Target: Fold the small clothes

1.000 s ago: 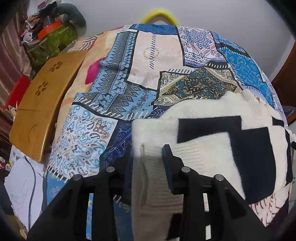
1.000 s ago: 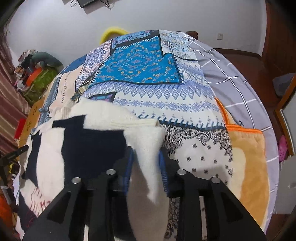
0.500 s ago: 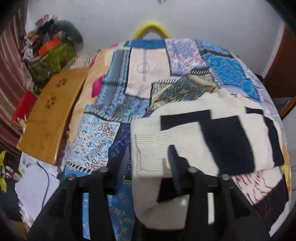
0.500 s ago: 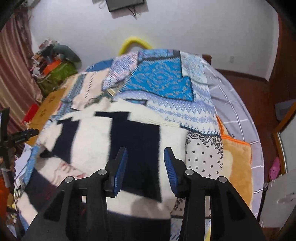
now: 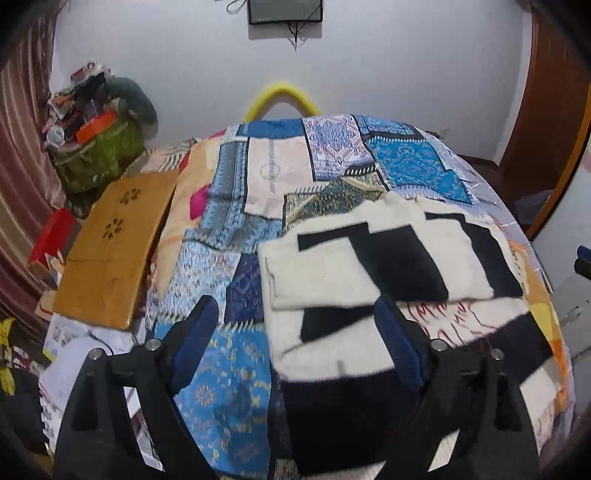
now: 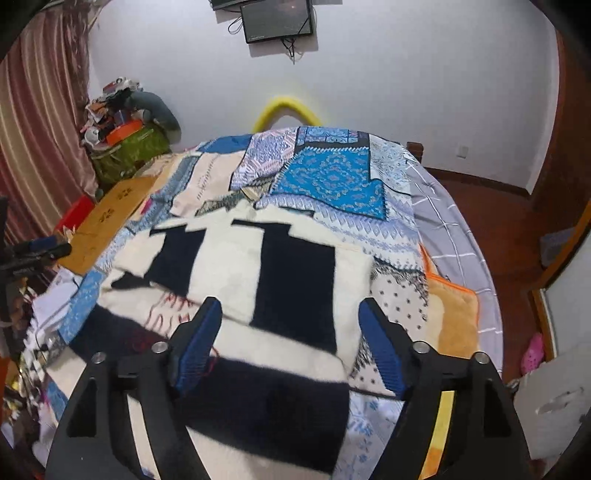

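Observation:
A cream and black knit sweater (image 5: 369, 266) lies on the patchwork bedspread (image 5: 236, 229), its sleeves folded in over the body. It also shows in the right wrist view (image 6: 236, 266). My left gripper (image 5: 295, 332) is open and empty, raised over the sweater's left near part. My right gripper (image 6: 290, 332) is open and empty, raised over the sweater's right near part. The sweater's near hem is partly hidden behind both grippers.
A wooden lap tray (image 5: 110, 247) lies at the bed's left edge. Clutter in a green basket (image 5: 96, 155) stands in the far left corner. An orange cushion (image 6: 454, 317) lies on the bed's right side. A screen (image 6: 277, 18) hangs on the wall.
Both grippers were shut on the sweater's sleeve folds a second ago. They have let go, opened wide and pulled back and up. The sleeves now lie flat on the body.

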The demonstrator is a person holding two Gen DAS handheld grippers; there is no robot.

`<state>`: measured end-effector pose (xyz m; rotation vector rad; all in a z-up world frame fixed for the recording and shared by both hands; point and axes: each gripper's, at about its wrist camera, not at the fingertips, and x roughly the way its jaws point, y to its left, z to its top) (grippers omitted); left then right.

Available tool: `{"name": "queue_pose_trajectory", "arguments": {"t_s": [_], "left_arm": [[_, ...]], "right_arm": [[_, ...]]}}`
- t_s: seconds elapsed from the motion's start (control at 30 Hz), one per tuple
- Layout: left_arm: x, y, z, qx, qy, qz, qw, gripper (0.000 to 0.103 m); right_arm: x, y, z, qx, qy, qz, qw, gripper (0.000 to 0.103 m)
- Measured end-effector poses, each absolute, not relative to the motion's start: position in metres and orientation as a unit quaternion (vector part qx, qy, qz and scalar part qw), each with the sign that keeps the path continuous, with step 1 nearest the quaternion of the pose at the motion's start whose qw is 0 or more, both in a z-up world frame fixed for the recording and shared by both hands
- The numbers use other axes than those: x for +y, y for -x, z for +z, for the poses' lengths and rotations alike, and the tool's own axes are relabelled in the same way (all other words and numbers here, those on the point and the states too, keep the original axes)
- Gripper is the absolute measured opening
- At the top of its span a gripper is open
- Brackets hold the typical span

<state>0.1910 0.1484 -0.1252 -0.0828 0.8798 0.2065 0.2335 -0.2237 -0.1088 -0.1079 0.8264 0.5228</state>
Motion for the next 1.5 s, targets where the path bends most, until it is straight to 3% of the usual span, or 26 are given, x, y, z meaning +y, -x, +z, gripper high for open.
{"name": "queue_pose_trajectory", "arguments": {"t_s": [0.17, 0.5, 0.87, 0.97, 1.07, 1.13, 1.23, 1.3, 1.33, 1.4, 1.5], "left_arm": [[0.16, -0.171, -0.14, 0.449, 0.079, 0.092, 0.885, 0.088], [0.164, -0.147, -0.199, 0.518, 0.099, 0.1, 0.844, 0.088], [0.149, -0.15, -0.238, 0.56, 0.138, 0.066, 0.814, 0.088], [0.146, -0.153, -0.243, 0.562, 0.162, 0.05, 0.81, 0.079], [0.143, -0.155, -0.244, 0.561, 0.175, 0.038, 0.808, 0.069], [0.142, -0.156, -0.243, 0.559, 0.182, 0.03, 0.808, 0.063], [0.142, -0.156, -0.24, 0.555, 0.19, 0.022, 0.809, 0.045], [0.141, -0.156, -0.237, 0.554, 0.185, 0.025, 0.811, 0.023], [0.141, -0.156, -0.235, 0.553, 0.183, 0.026, 0.812, 0.019], [0.142, -0.156, -0.232, 0.548, 0.182, 0.027, 0.816, 0.012], [0.146, -0.155, -0.222, 0.534, 0.181, 0.032, 0.825, 0.009]], "right_arm": [[-0.232, -0.219, -0.124, 0.418, 0.049, 0.247, 0.873, 0.08], [-0.256, -0.208, -0.189, 0.498, 0.006, 0.228, 0.836, 0.08], [-0.269, -0.211, -0.224, 0.535, -0.049, 0.228, 0.812, 0.08], [-0.267, -0.213, -0.23, 0.538, -0.058, 0.238, 0.806, 0.076], [-0.267, -0.215, -0.232, 0.539, -0.076, 0.247, 0.802, 0.063], [-0.267, -0.216, -0.232, 0.538, -0.085, 0.254, 0.799, 0.048], [-0.263, -0.213, -0.228, 0.531, -0.074, 0.259, 0.803, 0.031], [-0.261, -0.214, -0.225, 0.527, -0.062, 0.256, 0.808, 0.017], [-0.26, -0.214, -0.224, 0.523, -0.055, 0.253, 0.812, 0.01], [-0.26, -0.215, -0.22, 0.515, -0.05, 0.255, 0.817, 0.009], [-0.26, -0.217, -0.212, 0.496, -0.047, 0.258, 0.828, 0.008]]}}
